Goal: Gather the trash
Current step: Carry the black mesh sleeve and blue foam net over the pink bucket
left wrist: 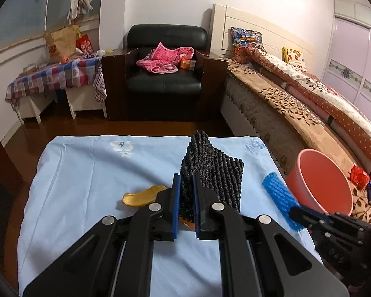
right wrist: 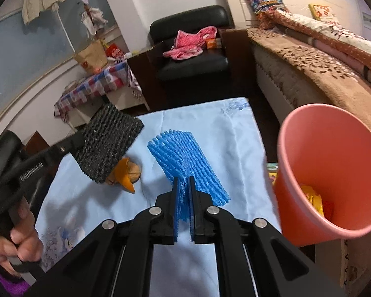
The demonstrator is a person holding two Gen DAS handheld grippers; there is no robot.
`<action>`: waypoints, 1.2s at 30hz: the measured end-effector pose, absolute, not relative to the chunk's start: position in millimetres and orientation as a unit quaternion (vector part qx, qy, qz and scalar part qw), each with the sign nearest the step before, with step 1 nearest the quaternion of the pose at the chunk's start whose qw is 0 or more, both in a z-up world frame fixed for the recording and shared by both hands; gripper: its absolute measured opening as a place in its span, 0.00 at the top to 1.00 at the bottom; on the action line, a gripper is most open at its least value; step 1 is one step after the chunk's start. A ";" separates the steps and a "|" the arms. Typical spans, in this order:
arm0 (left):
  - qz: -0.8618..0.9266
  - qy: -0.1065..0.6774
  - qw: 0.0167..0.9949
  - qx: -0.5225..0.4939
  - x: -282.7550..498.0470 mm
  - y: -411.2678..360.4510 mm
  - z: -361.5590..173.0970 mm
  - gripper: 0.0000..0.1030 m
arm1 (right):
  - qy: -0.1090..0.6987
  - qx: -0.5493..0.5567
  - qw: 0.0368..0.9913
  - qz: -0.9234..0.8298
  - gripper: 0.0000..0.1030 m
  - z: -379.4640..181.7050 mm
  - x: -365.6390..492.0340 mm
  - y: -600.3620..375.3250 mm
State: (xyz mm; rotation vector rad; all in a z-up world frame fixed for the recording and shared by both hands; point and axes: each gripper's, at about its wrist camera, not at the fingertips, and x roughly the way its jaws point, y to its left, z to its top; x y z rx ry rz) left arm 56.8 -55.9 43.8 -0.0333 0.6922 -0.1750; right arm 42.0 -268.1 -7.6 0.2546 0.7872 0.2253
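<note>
- Black foam mesh sleeve [left wrist: 211,170] is pinched tight in the left gripper [left wrist: 186,180], held up over the light blue tablecloth [left wrist: 86,173].
- Right gripper [right wrist: 184,183] is clamped on a blue foam mesh sleeve [right wrist: 185,158], near the pink plastic bucket [right wrist: 334,148].
- Orange peel scraps [right wrist: 127,173] sit on the cloth under the black one.

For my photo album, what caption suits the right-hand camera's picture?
Right gripper clamps blue foam netting beside the pink bucket.
</note>
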 end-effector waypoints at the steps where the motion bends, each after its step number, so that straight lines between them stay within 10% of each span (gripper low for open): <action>1: -0.084 0.336 0.938 -0.011 53.9 -60.2 45.0 0.91 | 0.378 0.126 0.911 0.106 0.95 -4.7 38.3 -270.1; 36: -0.111 0.314 0.942 0.032 29.9 -141.6 58.7 0.91 | 0.330 0.165 0.929 0.013 0.94 19.2 -5.4 -341.8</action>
